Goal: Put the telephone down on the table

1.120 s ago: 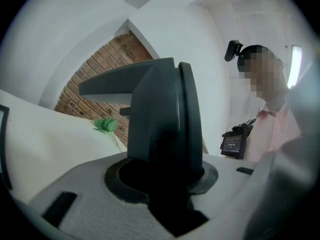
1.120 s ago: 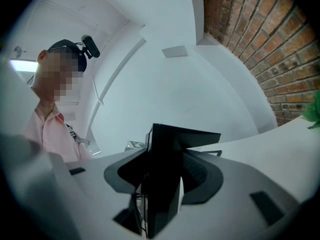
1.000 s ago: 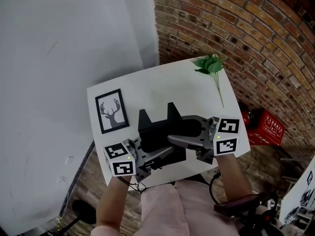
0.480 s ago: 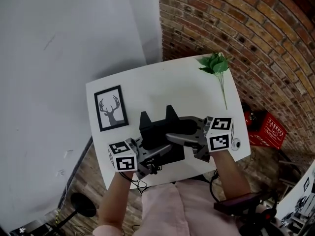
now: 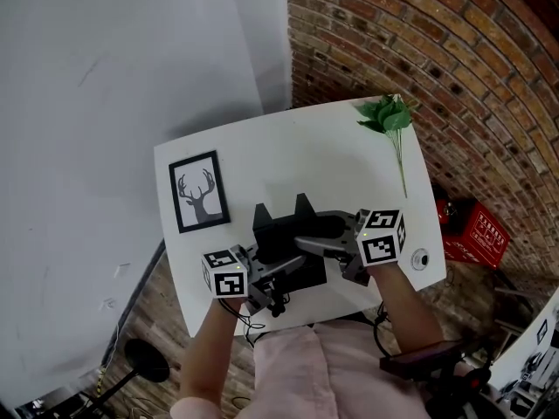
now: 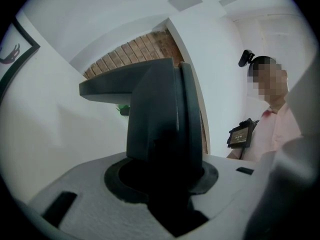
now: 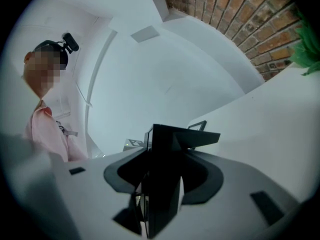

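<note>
Black telephone (image 5: pixel 281 234), angular body, sits low over the near part of the white worktop (image 5: pixel 306 155), carried between both grippers. Whether its base touches the surface, no view shows.

Left gripper (image 6: pixel 162 184): fingers clenched on the telephone's left end, dark casing filling the gap. Right gripper (image 7: pixel 160 194): fingers likewise grasping the right end, a flat wedge of the casing jutting out beyond them. Both point roughly level, facing each other across the load.

Surroundings: framed deer picture (image 5: pixel 199 192) at the left of the worktop, near the telephone but apart. Green sprig (image 5: pixel 389 116) at the far right corner, well apart. Small round object (image 5: pixel 420 258) at the near right edge, just beside the right gripper. Brick wall (image 5: pixel 419 42) beyond.

Judgement: set-down is in hand, close to done. To do it well, lower both ends together so the base lands flat. Aim a little farther in from the near edge. Release only once the weight rests. Open both grips evenly and draw them straight outward, minding the round object.
</note>
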`<move>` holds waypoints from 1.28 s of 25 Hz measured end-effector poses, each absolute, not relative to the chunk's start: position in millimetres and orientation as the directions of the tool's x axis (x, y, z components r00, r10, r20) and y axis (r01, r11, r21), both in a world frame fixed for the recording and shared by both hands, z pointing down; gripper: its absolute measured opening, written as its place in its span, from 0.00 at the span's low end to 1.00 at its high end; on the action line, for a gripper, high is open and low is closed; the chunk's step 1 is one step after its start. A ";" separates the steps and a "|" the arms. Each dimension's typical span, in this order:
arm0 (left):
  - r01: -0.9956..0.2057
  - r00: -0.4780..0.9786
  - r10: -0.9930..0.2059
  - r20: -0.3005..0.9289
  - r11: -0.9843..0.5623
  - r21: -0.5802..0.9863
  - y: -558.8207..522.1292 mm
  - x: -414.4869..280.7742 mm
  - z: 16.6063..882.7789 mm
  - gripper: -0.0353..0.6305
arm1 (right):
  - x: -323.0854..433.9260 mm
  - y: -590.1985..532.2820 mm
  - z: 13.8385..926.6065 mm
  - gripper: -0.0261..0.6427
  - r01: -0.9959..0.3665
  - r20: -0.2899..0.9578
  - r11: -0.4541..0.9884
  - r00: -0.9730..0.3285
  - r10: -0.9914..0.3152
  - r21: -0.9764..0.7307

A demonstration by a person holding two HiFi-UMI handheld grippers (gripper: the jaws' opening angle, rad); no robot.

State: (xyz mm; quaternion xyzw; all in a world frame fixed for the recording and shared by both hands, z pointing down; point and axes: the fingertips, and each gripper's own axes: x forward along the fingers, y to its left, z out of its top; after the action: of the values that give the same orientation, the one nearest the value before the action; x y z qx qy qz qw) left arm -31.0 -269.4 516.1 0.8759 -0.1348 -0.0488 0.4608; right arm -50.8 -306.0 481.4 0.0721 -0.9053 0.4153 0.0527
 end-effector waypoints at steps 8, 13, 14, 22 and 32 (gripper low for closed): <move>-0.196 0.958 -0.280 0.058 -0.499 0.844 -267.2 -29.8 537.3 0.30 | -49.8 -304.9 505.7 0.34 -0.182 0.168 0.609 -0.983 -0.080 -0.772; -0.194 0.958 -0.278 0.062 -0.479 0.856 -266.5 -30.1 546.2 0.30 | -50.2 -304.9 515.2 0.34 -0.187 0.175 0.593 -0.981 -0.078 -0.783; -0.194 0.958 -0.279 0.062 -0.474 0.859 -266.3 -30.3 548.2 0.30 | -50.4 -304.9 517.3 0.34 -0.188 0.177 0.590 -0.981 -0.077 -0.785; -0.191 0.956 -0.286 0.068 -0.431 0.882 -269.9 -30.1 562.1 0.30 | -50.8 -309.5 533.3 0.34 -0.193 0.187 0.565 -0.980 -0.070 -0.802; -0.203 0.956 -0.277 0.100 -0.371 0.906 -269.2 -31.5 584.7 0.30 | -51.9 -310.9 558.1 0.35 -0.201 0.199 0.517 -0.978 -0.060 -0.832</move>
State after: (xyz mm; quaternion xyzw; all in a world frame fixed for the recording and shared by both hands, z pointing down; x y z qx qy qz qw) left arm -31.5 -269.2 584.7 0.8272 -0.1450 -0.0345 0.5418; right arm -51.9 -310.9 558.1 0.0753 -0.8680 0.4854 0.0728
